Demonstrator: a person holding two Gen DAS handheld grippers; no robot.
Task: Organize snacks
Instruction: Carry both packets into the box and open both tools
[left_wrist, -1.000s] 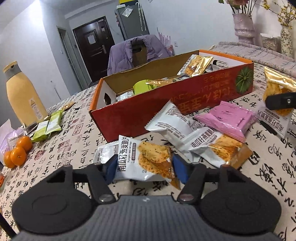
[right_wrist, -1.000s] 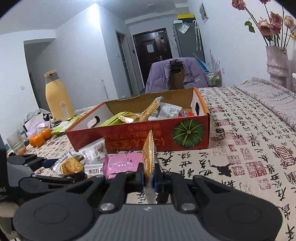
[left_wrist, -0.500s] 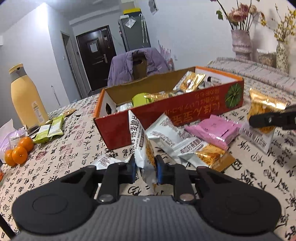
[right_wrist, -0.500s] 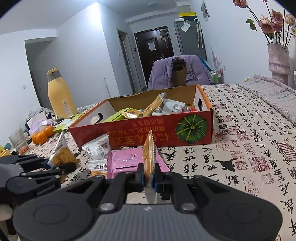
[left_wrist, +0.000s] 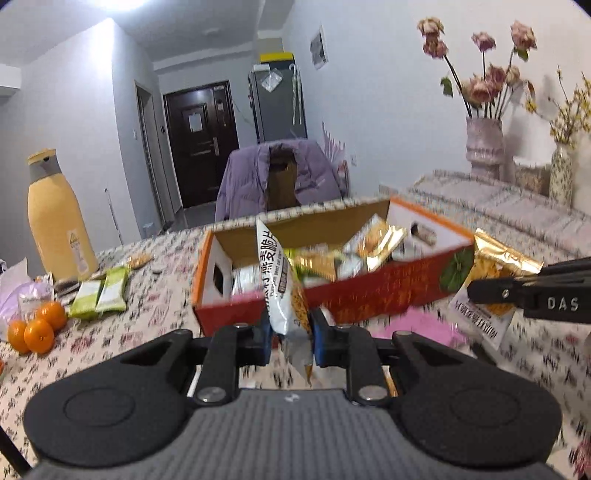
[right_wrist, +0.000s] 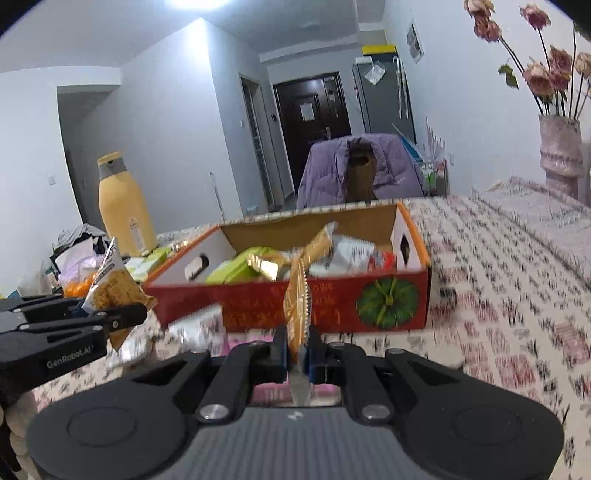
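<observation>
Left gripper (left_wrist: 290, 341), at lower centre of its own view, is clamped on a white oat-crisp packet (left_wrist: 280, 280) that stands on edge between the blue pads; right gripper (right_wrist: 298, 349), lower centre of its view, pinches a gold packet (right_wrist: 298, 295) edge-on in the same way. Beyond both, mid-frame, we see the red snack box (left_wrist: 369, 291), open-topped and already part filled; a pink packet (left_wrist: 424, 332) and further packets lie on the patterned tablecloth (right_wrist: 517, 295) just before its near wall.

We judge the step in hand to be carrying both packets to the box; done well, each should clear the near wall before the pads part, and the two grippers should not crowd one spot.

Left view alone shows the oranges (left_wrist: 35, 328) and green sachets (left_wrist: 99, 295) at left edge; right view alone shows the left gripper from the side, at left of frame, and the green pumpkin print (right_wrist: 387, 302) whole.
</observation>
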